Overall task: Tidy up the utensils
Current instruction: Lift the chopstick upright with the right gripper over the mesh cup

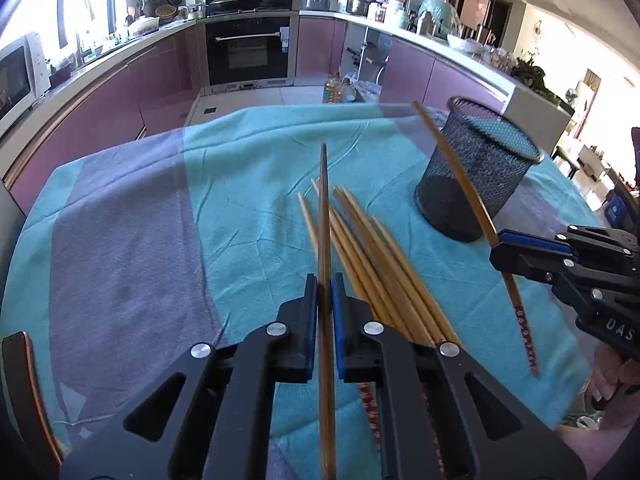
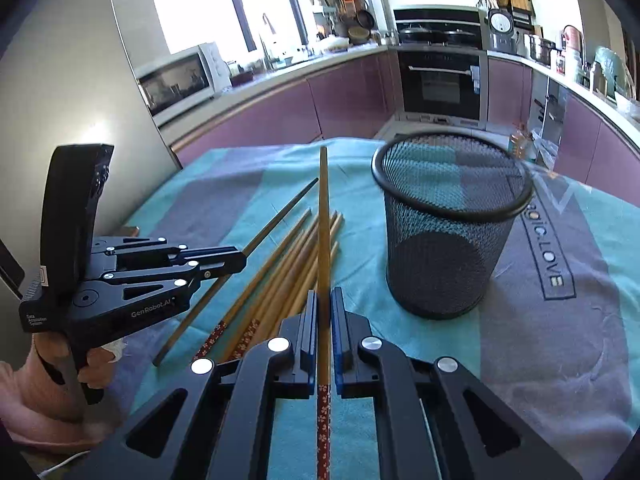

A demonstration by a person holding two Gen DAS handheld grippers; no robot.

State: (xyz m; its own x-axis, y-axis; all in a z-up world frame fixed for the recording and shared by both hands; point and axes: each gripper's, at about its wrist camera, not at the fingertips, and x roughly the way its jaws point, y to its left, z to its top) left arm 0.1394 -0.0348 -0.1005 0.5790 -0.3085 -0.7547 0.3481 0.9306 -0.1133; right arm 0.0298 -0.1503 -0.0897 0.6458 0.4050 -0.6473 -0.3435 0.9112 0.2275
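Two claws, each clamped on one chopstick. Left claw (image 1: 325,294) is pinched tight on a plain dark-brown chopstick (image 1: 325,220); the stick runs straight out between the blue pads, lifted above the pile. Right claw (image 2: 325,308) is pinched on a lighter chopstick with a red floral handle end (image 2: 324,240), tip pointing forward, also raised off the cloth.

Loose pile of chopsticks (image 1: 372,264) lies on the surface between the two claws, fanned out, tips pointing away from the person. I count roughly seven or eight in the pile; they overlap, so the exact number isn't clear. At least two show the same red floral handle ends in the right wrist view (image 2: 248,334). With the two held, that's about ten sticks total.

One black mesh holder cup (image 2: 448,232), upright, on the right side of the surface, just beside the pile. Looks empty through the mesh. The right-held stick crosses in front of it in the left wrist view but is not inside.

Surface is covered by one teal and grey cloth (image 1: 160,216).

Readable text:
- Left claw body: "GenRobot.AI", plus a small "Data Acquisition System" label.
- Right claw body: "DAS".
- Cloth print beside the cup: partial "...OIC.LOVE", first letters unclear.

Kitchen behind: purple cabinets, one built-in oven (image 1: 248,50), one white microwave (image 2: 180,78).
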